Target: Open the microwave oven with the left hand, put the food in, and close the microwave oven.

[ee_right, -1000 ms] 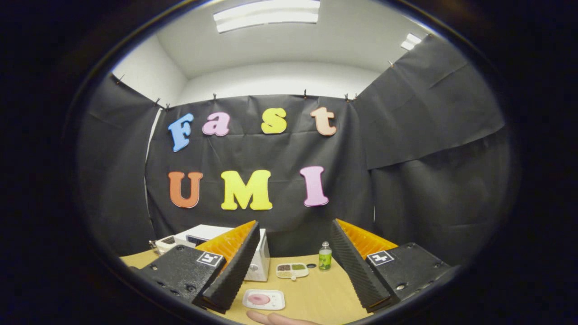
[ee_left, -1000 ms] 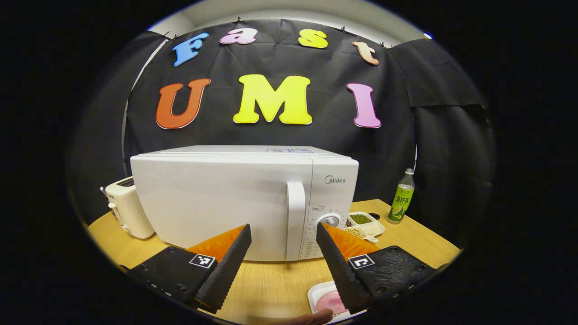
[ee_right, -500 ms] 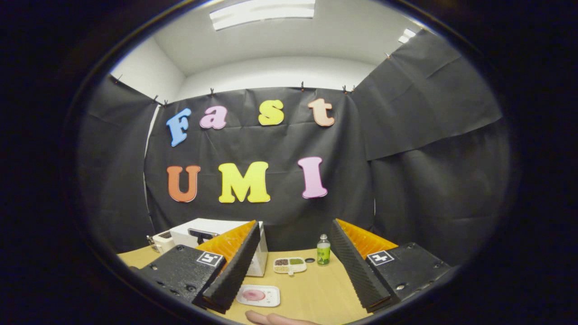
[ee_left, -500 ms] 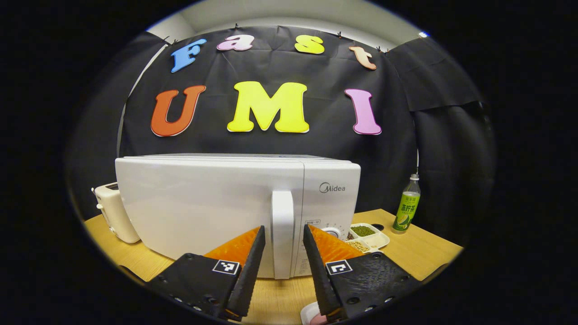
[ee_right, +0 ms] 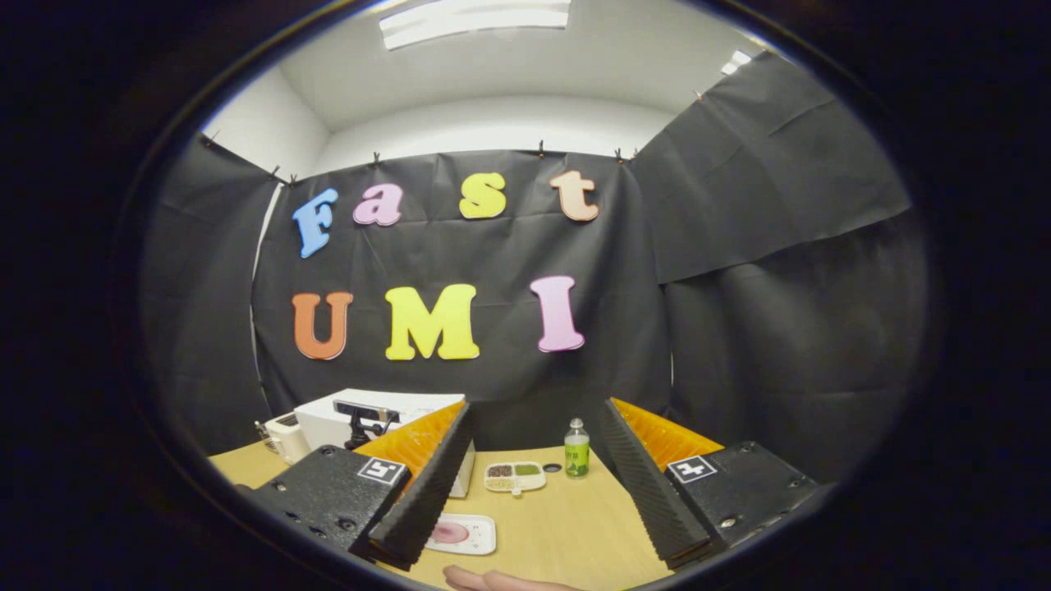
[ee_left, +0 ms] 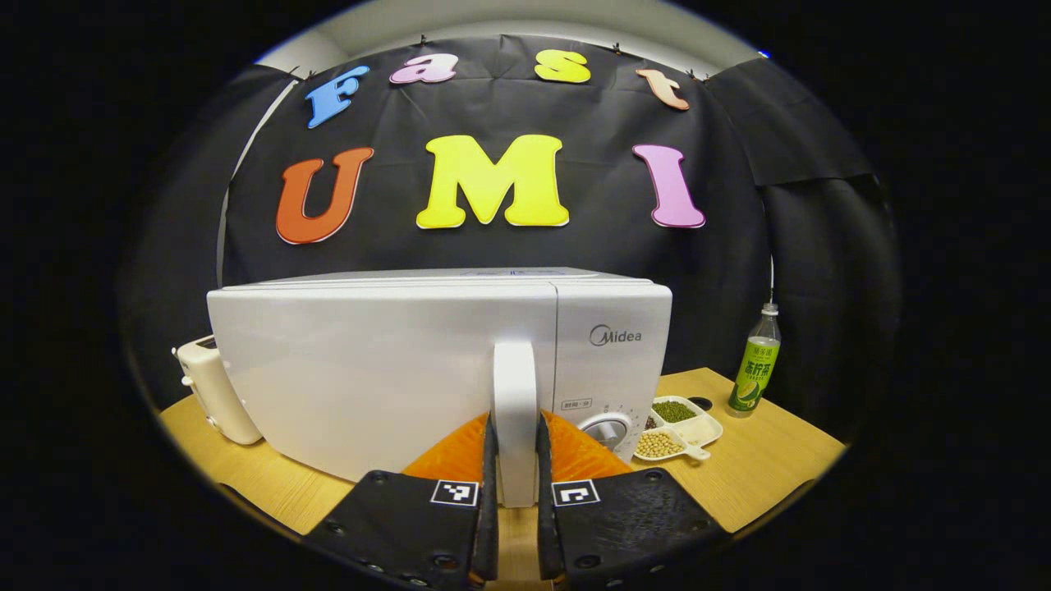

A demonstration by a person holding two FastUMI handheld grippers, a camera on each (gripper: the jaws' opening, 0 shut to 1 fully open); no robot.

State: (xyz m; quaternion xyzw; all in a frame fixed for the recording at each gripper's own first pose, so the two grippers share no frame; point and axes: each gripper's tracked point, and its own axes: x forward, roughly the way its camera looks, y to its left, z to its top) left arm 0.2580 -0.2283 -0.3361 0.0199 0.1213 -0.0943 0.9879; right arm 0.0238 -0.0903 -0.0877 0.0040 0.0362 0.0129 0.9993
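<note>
A white microwave oven [ee_left: 369, 369] stands on the wooden table [ee_left: 764, 460], its door closed. My left gripper [ee_left: 515, 492] is shut on the door's vertical white handle [ee_left: 515, 410], one finger pressing on each side of its lower part. In the right gripper view the microwave oven [ee_right: 353, 414] sits far off at the left, and a white plate with pink food [ee_right: 460, 533] lies on the table in front of it. My right gripper [ee_right: 534, 484] hovers open above the table, nothing between its fingers.
A white toaster [ee_left: 209, 390] stands left of the microwave. Right of it lie a divided dish of beans [ee_left: 677, 423] and a green drink bottle [ee_left: 755, 365]. A hand [ee_right: 501, 580] shows at the bottom edge of the right gripper view.
My left gripper moved in on the microwave's handle and shut on it from an open stance. The right gripper stayed open and drifted slightly.
</note>
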